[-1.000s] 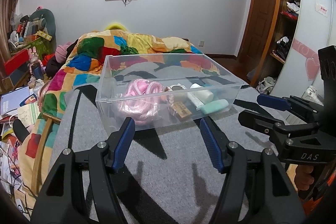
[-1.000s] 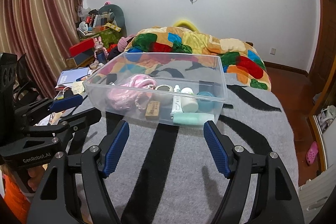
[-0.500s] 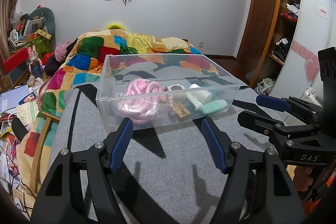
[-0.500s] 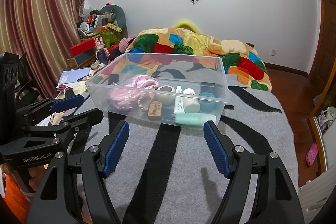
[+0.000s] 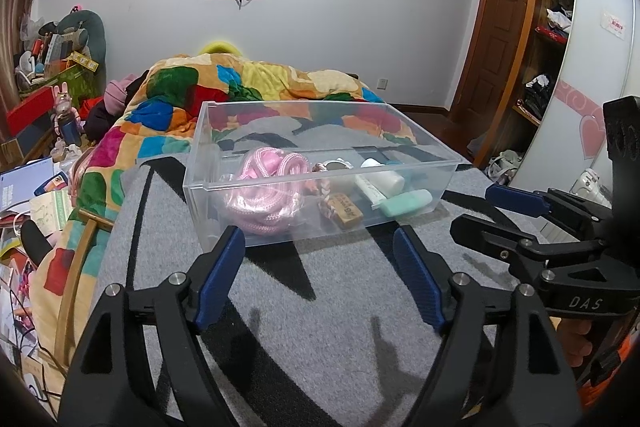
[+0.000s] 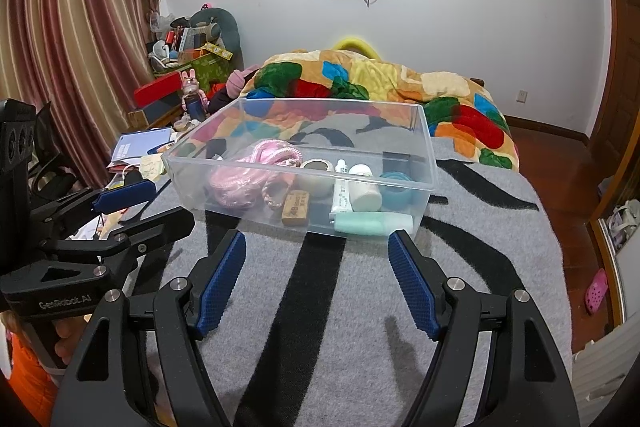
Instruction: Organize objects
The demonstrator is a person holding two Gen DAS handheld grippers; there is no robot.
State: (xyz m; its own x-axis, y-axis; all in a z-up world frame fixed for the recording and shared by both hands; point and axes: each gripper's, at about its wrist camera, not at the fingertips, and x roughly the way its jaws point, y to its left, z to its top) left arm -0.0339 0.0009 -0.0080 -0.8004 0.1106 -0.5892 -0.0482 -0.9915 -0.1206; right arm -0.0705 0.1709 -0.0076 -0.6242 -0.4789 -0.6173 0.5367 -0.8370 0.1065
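A clear plastic bin [image 5: 440, 157] [image 6: 424, 143] stands on the grey black-striped blanket [image 5: 328, 307] [image 6: 344, 291]. It holds a pink rope [image 5: 264, 195] [image 6: 240, 183], a wooden block [image 5: 347, 207] [image 6: 296, 207], a white tube [image 6: 342, 187], a white bottle [image 5: 384, 181] [image 6: 365, 189], a mint tube [image 5: 406, 202] [image 6: 372, 223] and a teal jar [image 6: 394, 189]. My left gripper [image 5: 320, 263] is open and empty just in front of the bin; it also shows in the right wrist view [image 6: 154, 205]. My right gripper [image 6: 318, 263] is open and empty beside it, seen in the left wrist view [image 5: 494, 209] too.
A colourful quilt [image 5: 256, 87] [image 6: 380, 83] lies on the bed behind the bin. Cluttered boxes and books [image 6: 168, 99] sit at the left by the curtain [image 6: 72, 47]. A wooden wardrobe [image 5: 532, 47] stands at the right. A wooden stick [image 5: 80, 259] leans at the bed's left edge.
Both grippers have drifted slightly, so the bin sits a little higher and farther in view. Both stay open and empty.
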